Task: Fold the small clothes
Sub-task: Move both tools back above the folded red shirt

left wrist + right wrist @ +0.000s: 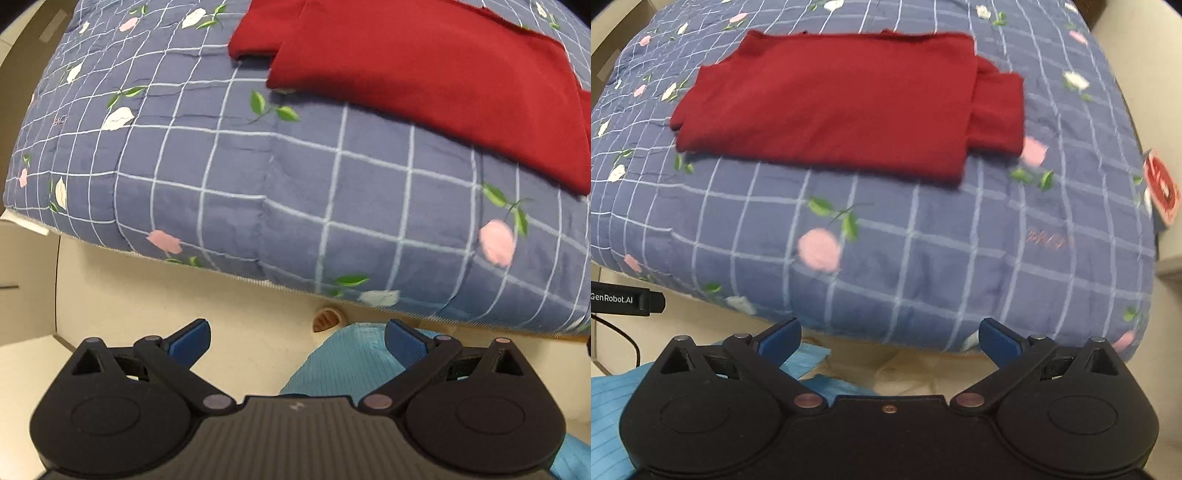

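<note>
I see the dark red knit garment point(842, 107) lying folded into a flat rectangle on the blue quilted bedspread with white grid lines and small flowers point(923, 251), well back from its near edge. My left gripper point(297, 345) hangs spread and empty above light blue fabric point(340, 365). My right gripper point(890, 341) is likewise spread, holding nothing, at the bedspread's edge.

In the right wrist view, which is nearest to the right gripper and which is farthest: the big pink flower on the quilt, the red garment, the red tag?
From the right gripper, both jaws open:
1. Big pink flower, on the quilt, just ahead, slightly left.
2. Red tag, at the quilt's right edge.
3. Red garment, folded, lying farther back; its order against the tag is too close to call.
</note>
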A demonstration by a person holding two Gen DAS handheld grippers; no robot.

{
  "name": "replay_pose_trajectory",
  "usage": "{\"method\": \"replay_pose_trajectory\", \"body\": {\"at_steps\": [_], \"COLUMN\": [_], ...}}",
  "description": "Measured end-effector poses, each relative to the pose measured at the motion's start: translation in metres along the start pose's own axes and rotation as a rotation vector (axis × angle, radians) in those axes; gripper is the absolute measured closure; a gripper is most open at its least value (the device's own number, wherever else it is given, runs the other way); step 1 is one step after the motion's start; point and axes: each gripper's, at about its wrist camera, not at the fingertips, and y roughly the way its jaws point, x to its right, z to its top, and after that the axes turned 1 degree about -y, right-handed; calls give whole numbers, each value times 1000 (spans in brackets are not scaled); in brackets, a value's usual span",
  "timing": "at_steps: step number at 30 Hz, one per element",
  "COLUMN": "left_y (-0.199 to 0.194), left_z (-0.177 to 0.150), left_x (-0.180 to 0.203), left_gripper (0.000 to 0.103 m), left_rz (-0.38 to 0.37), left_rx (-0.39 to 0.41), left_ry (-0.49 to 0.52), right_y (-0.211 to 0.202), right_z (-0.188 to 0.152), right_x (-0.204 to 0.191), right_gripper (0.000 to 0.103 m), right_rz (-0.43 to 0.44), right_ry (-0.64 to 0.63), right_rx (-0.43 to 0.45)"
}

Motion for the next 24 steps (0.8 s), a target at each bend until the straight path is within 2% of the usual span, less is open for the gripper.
{"method": "replay_pose_trajectory", "body": {"at_steps": [6, 12, 17, 24], "left_y": [-26, -53, -59, -56], "left_z": [26, 35, 28, 23], "left_x": [34, 48, 45, 31], "left_gripper": [1, 1, 1, 1], "left_rz": [-20, -9, 35, 67], "left_rx": [55, 82, 74, 39], "left_ry": [-94, -207, -272, -331], "right_y": [-19, -38, -50, -57], "right_z": [45, 88, 107, 119], "right_x": [35, 65, 68, 52], "right_gripper": [1, 1, 1, 1], "right_rz": [16, 84, 161, 206], "right_ry": [-58, -14, -43, -89], "right_rx": [70, 109, 138, 157]}}
